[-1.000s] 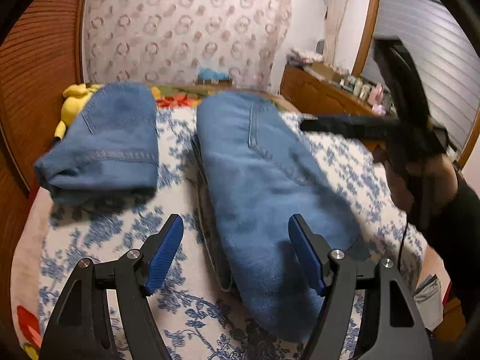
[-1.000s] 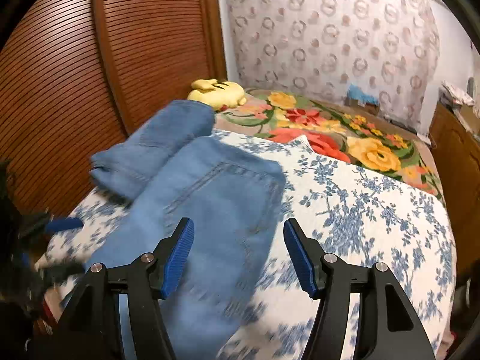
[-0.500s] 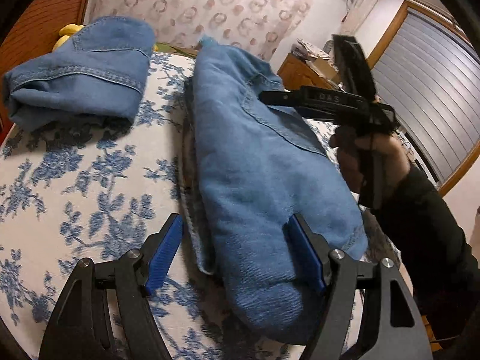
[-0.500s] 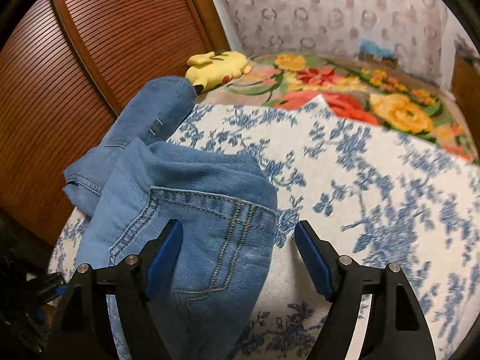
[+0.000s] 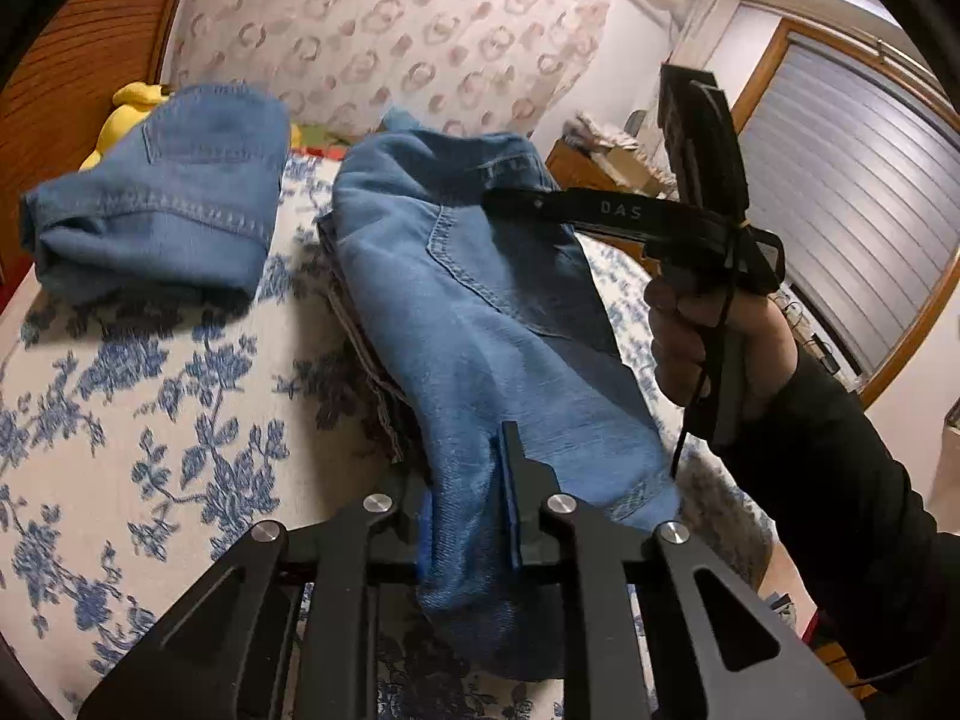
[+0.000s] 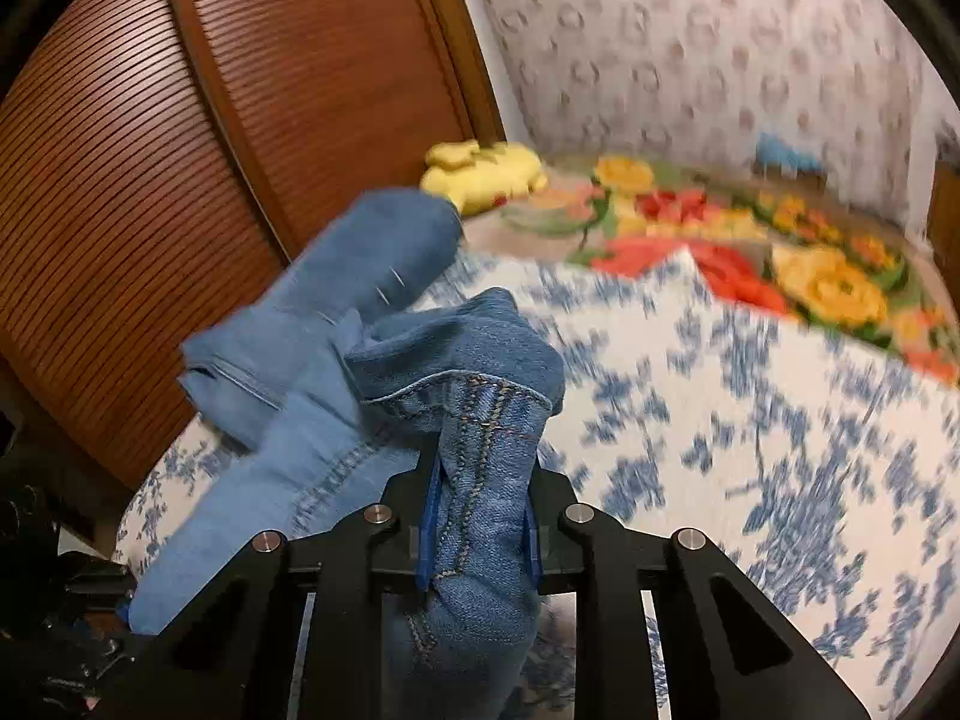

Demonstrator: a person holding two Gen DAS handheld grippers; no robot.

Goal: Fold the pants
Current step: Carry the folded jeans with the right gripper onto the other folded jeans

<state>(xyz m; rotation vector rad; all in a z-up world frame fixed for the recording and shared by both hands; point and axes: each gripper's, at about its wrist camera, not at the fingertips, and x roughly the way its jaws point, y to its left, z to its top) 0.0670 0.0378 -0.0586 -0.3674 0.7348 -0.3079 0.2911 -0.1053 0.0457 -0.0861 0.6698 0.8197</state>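
- The left tongs (image 5: 468, 516) have just been closing and now pinch the near end of the pants (image 5: 480, 324) — the leg end, I judge — with denim bunched between the blue pads. Taking that end gives a hold for carrying it over in a fold.
- The right tongs (image 6: 480, 516) have likewise just been closing and grip the waistband end of the same pants (image 6: 480, 480), the stitched seam running up between the pads. With one end in each pair of tongs, the garment can be lifted evenly rather than dragged.
- In the left view, the person's right hand (image 5: 714, 336) is wrapped round the handle of the right tool, above the far part of the pants.
- The pants lie lengthwise on the bed (image 5: 150, 396), on its blue-flowered cover — a flat, soft surface suited to folding.
- Just beside them, further off, sits a second pair of jeans (image 5: 162, 192), already folded into a compact block and apart from the working pair.
- Beyond that lies a yellow plush toy (image 6: 480, 174), near the wooden slatted doors (image 6: 180, 150).
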